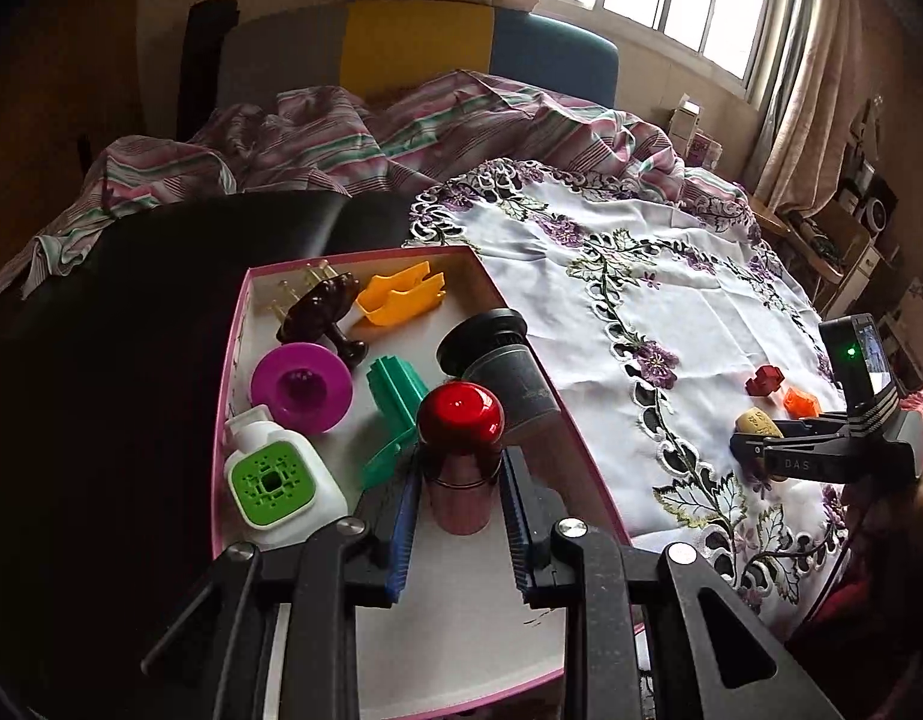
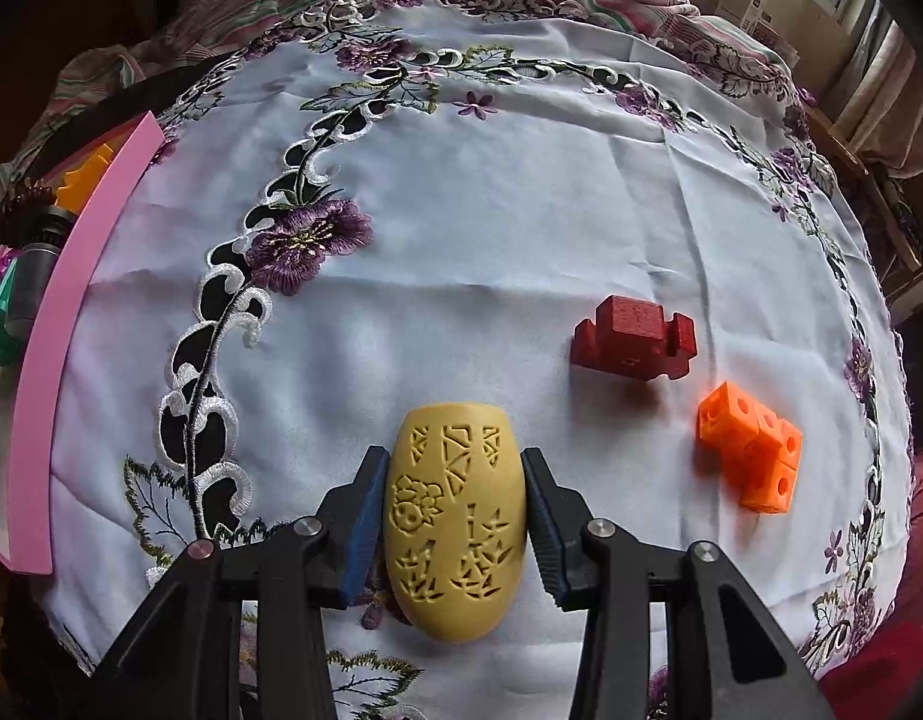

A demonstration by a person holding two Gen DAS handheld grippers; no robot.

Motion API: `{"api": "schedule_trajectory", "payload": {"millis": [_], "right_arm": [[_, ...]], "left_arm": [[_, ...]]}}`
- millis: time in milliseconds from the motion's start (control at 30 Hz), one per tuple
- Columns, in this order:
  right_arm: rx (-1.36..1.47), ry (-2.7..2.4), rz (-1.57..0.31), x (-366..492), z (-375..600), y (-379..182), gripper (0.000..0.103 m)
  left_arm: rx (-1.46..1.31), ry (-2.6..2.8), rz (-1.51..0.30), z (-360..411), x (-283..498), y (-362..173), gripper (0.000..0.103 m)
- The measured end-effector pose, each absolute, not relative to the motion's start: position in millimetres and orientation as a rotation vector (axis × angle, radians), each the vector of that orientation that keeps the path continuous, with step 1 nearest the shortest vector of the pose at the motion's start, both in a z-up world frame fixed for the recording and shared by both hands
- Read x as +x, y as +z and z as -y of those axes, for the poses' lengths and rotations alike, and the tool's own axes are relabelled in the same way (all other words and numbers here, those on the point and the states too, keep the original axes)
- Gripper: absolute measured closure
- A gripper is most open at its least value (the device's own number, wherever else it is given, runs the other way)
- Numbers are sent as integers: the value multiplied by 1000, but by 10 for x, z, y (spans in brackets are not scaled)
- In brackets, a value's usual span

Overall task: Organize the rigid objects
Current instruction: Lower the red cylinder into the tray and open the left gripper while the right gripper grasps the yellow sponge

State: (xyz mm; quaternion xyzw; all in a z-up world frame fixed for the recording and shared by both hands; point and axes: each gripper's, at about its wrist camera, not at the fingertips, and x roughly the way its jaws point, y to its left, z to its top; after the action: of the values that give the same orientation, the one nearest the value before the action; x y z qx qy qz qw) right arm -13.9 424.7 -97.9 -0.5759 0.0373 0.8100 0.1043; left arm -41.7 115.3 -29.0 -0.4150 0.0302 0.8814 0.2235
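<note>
The left gripper (image 1: 458, 480) held a red-capped pink cylinder (image 1: 460, 456) between its blue pads, narrowly parted, above the white floor of the pink-rimmed box (image 1: 503, 285), which already contained a purple spool (image 1: 301, 387), a green-faced white piece (image 1: 281, 483), a green comb-like part (image 1: 395, 414), an orange clip (image 1: 401, 294), a dark brown knob (image 1: 320, 315) and a black-and-grey cylinder (image 1: 503, 360). To the right of the box, on the embroidered cloth (image 2: 461, 210), the right gripper (image 2: 452, 516) was clamped, partly open, on both sides of a carved yellow egg (image 2: 455, 522) lying on the cloth. Farther from the box than the egg lay a dark red block (image 2: 632, 339) and an orange cube cluster (image 2: 752, 447), near each other but apart.
</note>
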Motion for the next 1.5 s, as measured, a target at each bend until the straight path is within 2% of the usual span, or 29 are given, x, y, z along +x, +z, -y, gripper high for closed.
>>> {"api": "schedule_trajectory", "payload": {"millis": [300,633,1333,1500], "right_arm": [[-1696,2390,-93,-134,-4230,-982,59],[-1689,2395,-63,-126,-4214,-980,59],[-1689,2397,-56,-131,-4203,-970,59],[-1689,2397,-56,-141,-4201,-979,59]], "left_arm": [[-1185,2434,-58,-1015,-440,-374,76],[-1291,2306,169,-697,-373,-519,76],[-1372,2181,168,-1445,-719,-773,76],[-1378,2189,174,-1396,-693,-798,64]]}}
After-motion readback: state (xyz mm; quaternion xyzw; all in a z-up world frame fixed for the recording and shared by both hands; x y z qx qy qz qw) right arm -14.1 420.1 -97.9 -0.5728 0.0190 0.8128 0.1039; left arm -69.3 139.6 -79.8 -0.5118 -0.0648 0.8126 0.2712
